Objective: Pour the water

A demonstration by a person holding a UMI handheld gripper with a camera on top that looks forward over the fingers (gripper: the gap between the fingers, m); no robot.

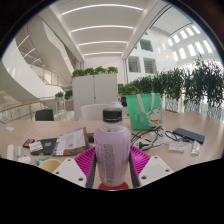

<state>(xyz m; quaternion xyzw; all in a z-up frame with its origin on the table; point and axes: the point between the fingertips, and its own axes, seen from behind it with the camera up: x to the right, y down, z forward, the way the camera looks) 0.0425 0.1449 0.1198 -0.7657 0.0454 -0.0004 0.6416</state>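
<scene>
Two pink-padded fingers (88, 160) of the tongs (111, 170) clamp a clear plastic bottle (111, 148) from either side, holding it upright between them. Its white cap sits on a short neck, and the ribbed body looks pale, with the pads' pink showing through it; any water level is hard to make out. Beyond the bottle a wooden table (60, 128) spreads out, strewn with papers (68, 140) ahead to the left. A green bag (143, 108) stands ahead to the right, and a dark flat device (189, 135) lies further right. Small items near the table's left end are too small to identify. Potted plants (190, 90) line the background. The bottle's base is cut off below the fingers.
</scene>
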